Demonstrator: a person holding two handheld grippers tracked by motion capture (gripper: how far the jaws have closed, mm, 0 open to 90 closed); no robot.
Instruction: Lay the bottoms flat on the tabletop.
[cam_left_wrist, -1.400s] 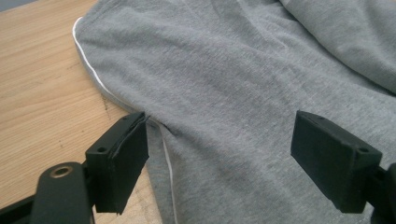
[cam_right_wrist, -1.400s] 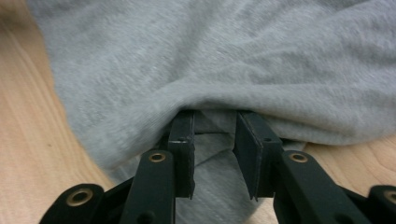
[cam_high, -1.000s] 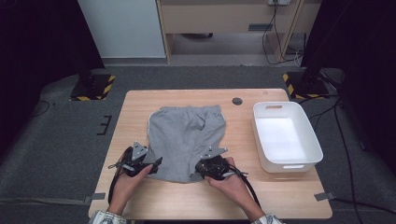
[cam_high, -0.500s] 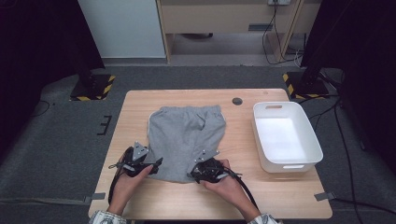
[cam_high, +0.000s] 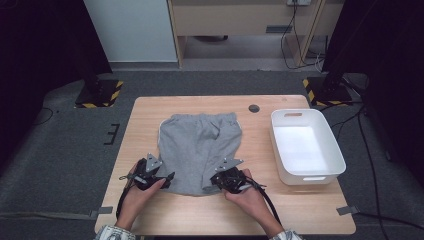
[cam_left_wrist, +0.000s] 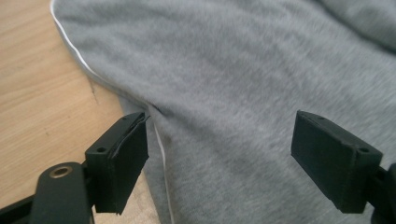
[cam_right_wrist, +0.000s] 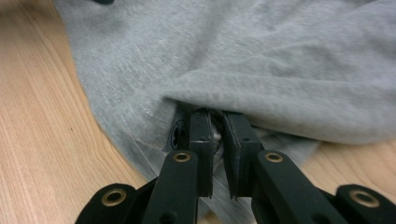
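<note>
Right gripper (cam_high: 216, 181) clamped on the near hem of the grey shorts (cam_high: 200, 145); left gripper (cam_high: 164, 179) gaping wide at the opposite corner.

Seen in the right gripper view: jaws just closing, now nearly together, a fold of grey fabric pinched between them at the hem. In the left gripper view: jaws far apart, set down over the white-piped edge of the cloth (cam_left_wrist: 243, 93), pads (cam_left_wrist: 128, 158) not pressing on it. Shorts spread flat in the middle of the wooden table (cam_high: 150, 110), waistband toward the far side, leg hems toward the person. White bin (cam_high: 330, 150) to the right, well apart from the fabric.
</note>
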